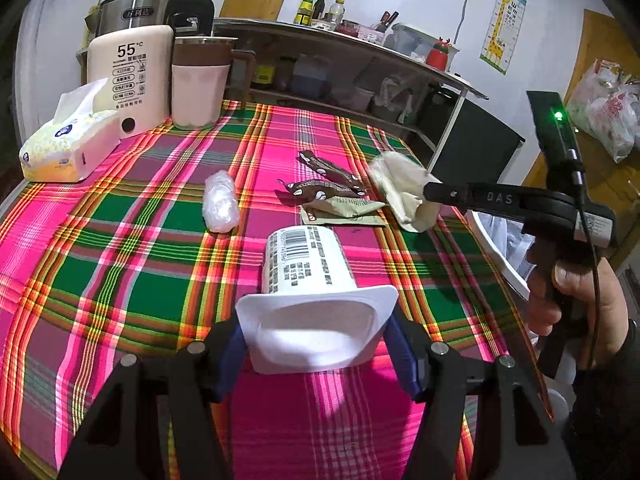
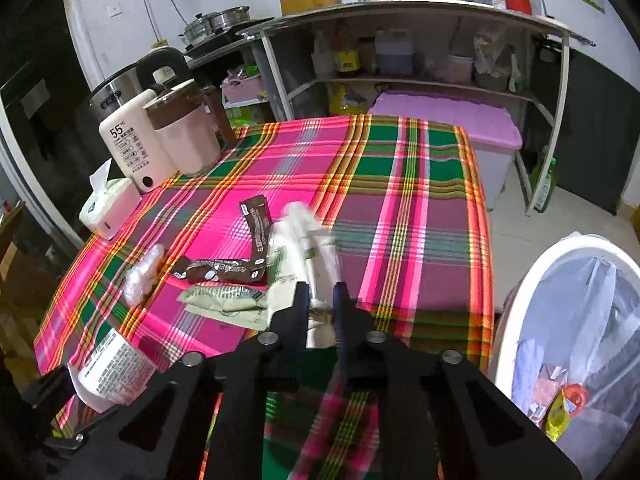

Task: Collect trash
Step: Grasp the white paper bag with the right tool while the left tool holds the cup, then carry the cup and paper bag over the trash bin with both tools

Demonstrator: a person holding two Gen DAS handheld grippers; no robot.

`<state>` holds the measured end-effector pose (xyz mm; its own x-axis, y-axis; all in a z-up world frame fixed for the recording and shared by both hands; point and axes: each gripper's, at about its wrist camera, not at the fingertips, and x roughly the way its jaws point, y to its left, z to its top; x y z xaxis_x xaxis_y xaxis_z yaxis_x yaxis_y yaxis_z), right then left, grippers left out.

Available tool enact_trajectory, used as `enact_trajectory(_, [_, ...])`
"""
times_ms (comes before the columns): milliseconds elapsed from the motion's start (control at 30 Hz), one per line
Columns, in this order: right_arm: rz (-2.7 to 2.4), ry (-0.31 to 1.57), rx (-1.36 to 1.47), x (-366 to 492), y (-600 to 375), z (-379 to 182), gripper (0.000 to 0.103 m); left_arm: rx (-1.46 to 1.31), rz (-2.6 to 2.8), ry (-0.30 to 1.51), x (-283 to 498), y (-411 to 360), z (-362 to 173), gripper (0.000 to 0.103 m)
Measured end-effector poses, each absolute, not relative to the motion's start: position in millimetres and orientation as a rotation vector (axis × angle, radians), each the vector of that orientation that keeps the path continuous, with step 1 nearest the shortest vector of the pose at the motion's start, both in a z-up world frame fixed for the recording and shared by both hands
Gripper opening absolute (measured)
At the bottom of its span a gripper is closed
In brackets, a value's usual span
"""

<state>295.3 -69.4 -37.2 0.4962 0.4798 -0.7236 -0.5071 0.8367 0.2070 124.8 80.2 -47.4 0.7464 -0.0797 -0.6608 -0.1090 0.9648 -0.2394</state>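
My left gripper [image 1: 314,330] is shut on a white plastic cup with a barcode label [image 1: 304,260], its blue pads pressing the square rim from both sides. The cup shows again at the lower left of the right wrist view [image 2: 112,372]. My right gripper [image 2: 321,300] is shut on a crumpled cream wrapper [image 2: 300,236], just above the plaid tablecloth. From the left wrist view that gripper [image 1: 434,192] pinches the wrapper [image 1: 400,184] at the table's right side. Brown sachets [image 1: 324,184], a green-cream sachet [image 1: 344,212] and a clear plastic wad [image 1: 219,204] lie on the cloth.
A white bin with a clear liner [image 2: 520,300] stands off the table's right edge, with some trash inside. At the far left of the table are a tissue pack [image 1: 68,148], a cream warmer [image 1: 132,76], a pink jug [image 1: 200,84] and a kettle. Shelving stands behind.
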Motion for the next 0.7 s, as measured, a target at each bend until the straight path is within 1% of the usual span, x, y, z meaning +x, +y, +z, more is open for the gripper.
enact_trajectory(200, [0.584, 0.843, -0.013, 279.7, -84.8, -28.2, 0.009, -0.267, 0.008, 0.726, 123.5, 77.7, -45.4, 0.064])
enact_trajectory(700, [0.58, 0.8, 0.06, 217.2, -134.0, -6.5, 0.009, -0.219, -0.035, 0.697, 110.9, 48.7, -21.1, 0.064])
